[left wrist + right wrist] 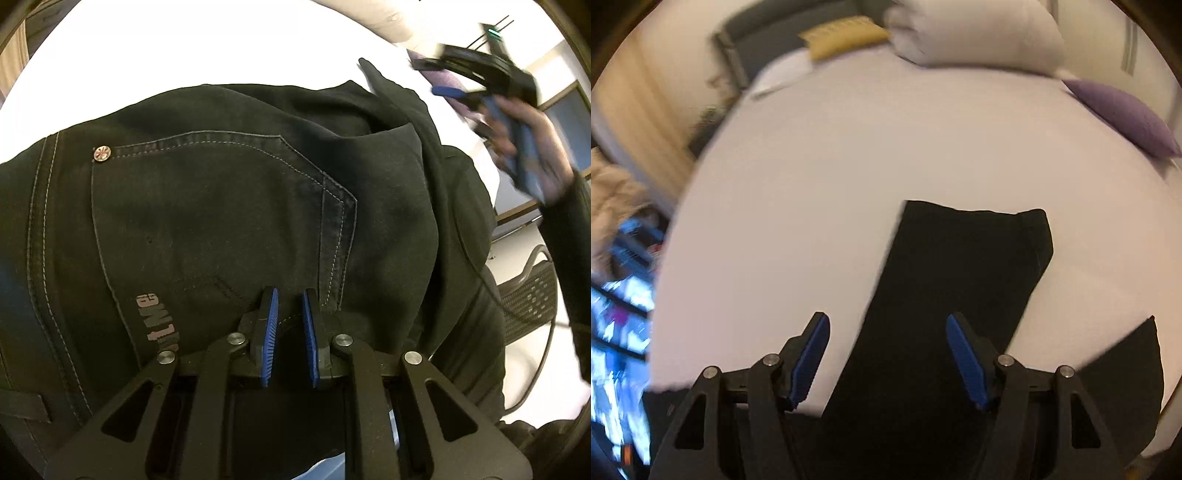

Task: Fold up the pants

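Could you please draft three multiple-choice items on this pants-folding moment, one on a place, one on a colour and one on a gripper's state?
1. Where do the black pants lie?
A. on a white bed
B. on a wooden floor
C. over a chair

2. What colour is the cushion at the bed's far right edge?
A. green
B. purple
C. red

3. How does the right gripper stand?
A. shut on the pants
B. shut on a cushion
C. open, holding nothing

Key: 1 A, white sheet surrounds the pants; 2 B, the cushion is plainly purple; 3 C, its blue pads stand wide apart, clear of the cloth.
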{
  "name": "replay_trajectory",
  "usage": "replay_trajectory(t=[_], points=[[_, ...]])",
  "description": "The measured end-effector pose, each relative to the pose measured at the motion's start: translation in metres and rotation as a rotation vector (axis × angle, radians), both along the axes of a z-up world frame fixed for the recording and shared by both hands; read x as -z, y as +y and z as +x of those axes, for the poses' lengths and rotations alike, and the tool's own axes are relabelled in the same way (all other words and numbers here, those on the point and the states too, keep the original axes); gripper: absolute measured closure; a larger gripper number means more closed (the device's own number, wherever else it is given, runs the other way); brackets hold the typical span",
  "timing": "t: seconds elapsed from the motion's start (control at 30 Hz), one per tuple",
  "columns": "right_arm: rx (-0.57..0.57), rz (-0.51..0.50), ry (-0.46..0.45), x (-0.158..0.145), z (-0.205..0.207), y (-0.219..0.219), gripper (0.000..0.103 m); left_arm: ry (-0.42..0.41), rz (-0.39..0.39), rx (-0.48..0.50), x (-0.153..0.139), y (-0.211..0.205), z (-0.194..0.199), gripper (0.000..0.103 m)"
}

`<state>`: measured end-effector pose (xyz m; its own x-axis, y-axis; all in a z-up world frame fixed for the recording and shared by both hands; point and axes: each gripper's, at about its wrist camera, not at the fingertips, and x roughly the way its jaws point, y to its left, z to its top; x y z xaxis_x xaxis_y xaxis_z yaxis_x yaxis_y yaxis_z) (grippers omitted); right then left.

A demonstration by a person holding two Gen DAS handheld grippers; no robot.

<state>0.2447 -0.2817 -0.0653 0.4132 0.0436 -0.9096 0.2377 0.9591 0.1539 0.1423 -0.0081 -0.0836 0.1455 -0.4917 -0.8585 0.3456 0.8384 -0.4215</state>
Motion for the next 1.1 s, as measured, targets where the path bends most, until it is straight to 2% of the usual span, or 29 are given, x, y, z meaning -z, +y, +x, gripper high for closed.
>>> replay_trajectory(t=[0.17,0.27,0.33,0.4,0.43,0.47,0.5,0.53,0.57,0.67,0.77,0.87,0.93,1.03,1.1], points=[[0.08,-0.055,0.117,0.05,0.054,0.005,0.034,0.001,0.002,0.006,0.011,-0.001,0.002,0.09],[0.064,-0.133,0.185,0.073,0.074,0.016,0.033,0.01,-0.009,0.004,0.014,0.0,0.004,0.09],[0.062,-0.181,0.168,0.079,0.079,0.02,0.03,0.009,-0.01,0.006,0.014,0.001,0.003,0.09],[0.08,-0.17,0.153,0.08,0.082,0.019,0.034,0.008,-0.01,0.007,0.015,0.003,0.003,0.09],[0.075,-0.161,0.144,0.079,0.083,0.019,0.044,0.008,-0.012,0.007,0.015,0.004,0.003,0.09],[0.061,-0.168,0.14,0.078,0.083,0.021,0.06,0.008,-0.013,0.007,0.014,0.006,0.003,0.09],[0.049,-0.173,0.138,0.076,0.083,0.021,0.07,0.008,-0.013,0.007,0.015,0.006,0.003,0.09],[0.043,-0.164,0.136,0.075,0.083,0.019,0.091,0.007,-0.012,0.008,0.014,0.006,0.003,0.09],[0.044,-0.133,0.132,0.072,0.081,0.015,0.096,0.006,-0.01,0.008,0.015,0.006,0.003,0.09],[0.104,-0.029,0.057,0.051,0.069,-0.004,0.097,-0.001,0.003,0.009,0.013,0.004,0.002,0.09],[0.159,0.059,-0.087,0.01,0.035,-0.027,0.098,-0.01,0.019,0.012,0.01,-0.001,0.0,0.09],[0.237,0.148,-0.255,-0.039,-0.029,-0.064,0.098,-0.011,0.027,0.013,0.009,-0.006,-0.001,0.09],[0.296,0.188,-0.336,-0.061,-0.065,-0.093,0.098,-0.007,0.027,0.016,0.009,-0.007,-0.001,0.09],[0.418,0.278,-0.431,-0.069,-0.134,-0.14,0.098,0.001,0.026,0.018,0.007,-0.01,0.001,0.089],[0.502,0.337,-0.468,-0.059,-0.178,-0.162,0.098,0.012,0.024,0.013,0.006,-0.011,0.004,0.089]])
